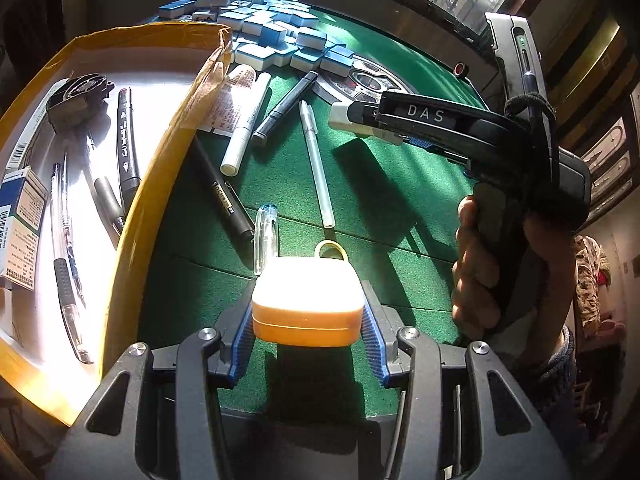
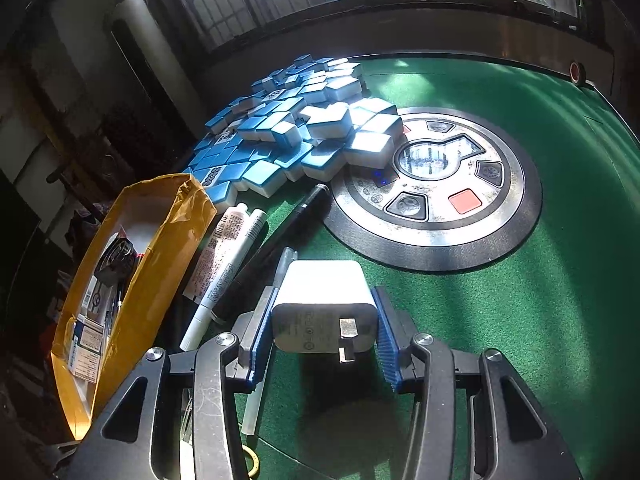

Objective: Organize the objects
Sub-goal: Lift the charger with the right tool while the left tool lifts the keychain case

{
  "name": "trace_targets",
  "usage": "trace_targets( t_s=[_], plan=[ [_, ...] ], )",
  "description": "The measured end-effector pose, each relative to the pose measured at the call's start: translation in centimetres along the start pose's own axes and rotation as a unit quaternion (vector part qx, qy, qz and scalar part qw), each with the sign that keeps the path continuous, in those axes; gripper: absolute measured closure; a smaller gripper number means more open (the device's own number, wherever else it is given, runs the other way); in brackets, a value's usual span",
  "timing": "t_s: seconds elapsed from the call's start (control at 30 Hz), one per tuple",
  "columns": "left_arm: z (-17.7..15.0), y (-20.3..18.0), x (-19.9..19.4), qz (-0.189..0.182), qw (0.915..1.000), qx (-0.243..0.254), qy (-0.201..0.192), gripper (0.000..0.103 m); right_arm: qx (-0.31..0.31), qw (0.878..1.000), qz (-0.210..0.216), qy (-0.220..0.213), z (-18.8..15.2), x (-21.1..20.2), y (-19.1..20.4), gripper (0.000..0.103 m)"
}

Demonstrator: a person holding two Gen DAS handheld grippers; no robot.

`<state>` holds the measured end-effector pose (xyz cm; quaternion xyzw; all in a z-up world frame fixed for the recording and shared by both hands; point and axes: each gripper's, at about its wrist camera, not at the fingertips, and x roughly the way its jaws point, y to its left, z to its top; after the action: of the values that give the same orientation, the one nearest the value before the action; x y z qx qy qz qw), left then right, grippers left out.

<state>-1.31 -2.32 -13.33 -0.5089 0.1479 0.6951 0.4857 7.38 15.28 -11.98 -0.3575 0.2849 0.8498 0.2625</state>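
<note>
Both hands are loaded here. The left gripper [image 1: 308, 320] has its jaws pinching the orange case [image 1: 307, 304], one blue pad flat on each side, the case squarely between them with its little yellow loop [image 1: 330, 249] pointing away from the jaws. Over in the other view, the right gripper [image 2: 325, 334] has its jaws clamped on the white charger [image 2: 326, 308], prongs facing back toward the camera, pads on its two flat flanks.

The goal, by my reading, is the yellow-lined box [image 1: 132, 208], sitting off to the left of both sets of jaws and already holding pens and small cartons. So the step in hand looks like the carry and drop.

How to do it well? Keep each pinch steady; those smooth plastic sides could slip if the pads ease early. Lift clear of the loose pens on the green desk [image 1: 400, 208] just ahead of the jaws, particularly the clear pen [image 1: 266, 236] lying right beside the case. Go one hand at a time, since both grippers share the same approach to the box. Clear the torn box wall, bring the jaws over a bare patch inside, lower, then release.
</note>
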Motion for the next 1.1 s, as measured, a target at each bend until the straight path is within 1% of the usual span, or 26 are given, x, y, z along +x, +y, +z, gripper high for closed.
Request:
trace_targets(
  t_s=[0.2,0.37,0.53,0.63,0.73,0.97,1.1],
  plan=[
    [-0.5,-0.3,0.5,0.008,0.9999,0.013,0.008,0.058,-0.017,1.000,-0.013,-0.001,-0.2,0.1,0.6,0.062],
    [-0.7,-1.0,1.0,0.025,0.9988,0.038,0.015,0.058,-0.032,0.999,-0.026,0.001,-0.3,0.2,1.1,0.062],
    [-1.2,-1.8,1.1,0.052,0.9961,0.071,0.012,0.058,-0.047,0.998,-0.036,0.013,-0.6,0.4,1.4,0.062],
    [-1.4,-2.1,1.8,0.058,0.9946,0.081,0.031,0.058,-0.055,0.997,-0.042,0.017,-0.8,0.6,1.7,0.061],
    [-1.9,-2.5,2.0,0.074,0.9921,0.097,0.028,0.058,-0.063,0.997,-0.050,0.019,-1.0,0.7,2.0,0.061],
    [-1.9,-2.7,2.2,0.083,0.9903,0.109,0.027,0.058,-0.073,0.995,-0.059,0.027,-1.2,1.1,2.3,0.061],
    [-2.2,-2.9,2.0,0.096,0.9884,0.116,0.016,0.058,-0.082,0.994,-0.068,0.035,-1.6,1.7,2.6,0.060]
  ],
)
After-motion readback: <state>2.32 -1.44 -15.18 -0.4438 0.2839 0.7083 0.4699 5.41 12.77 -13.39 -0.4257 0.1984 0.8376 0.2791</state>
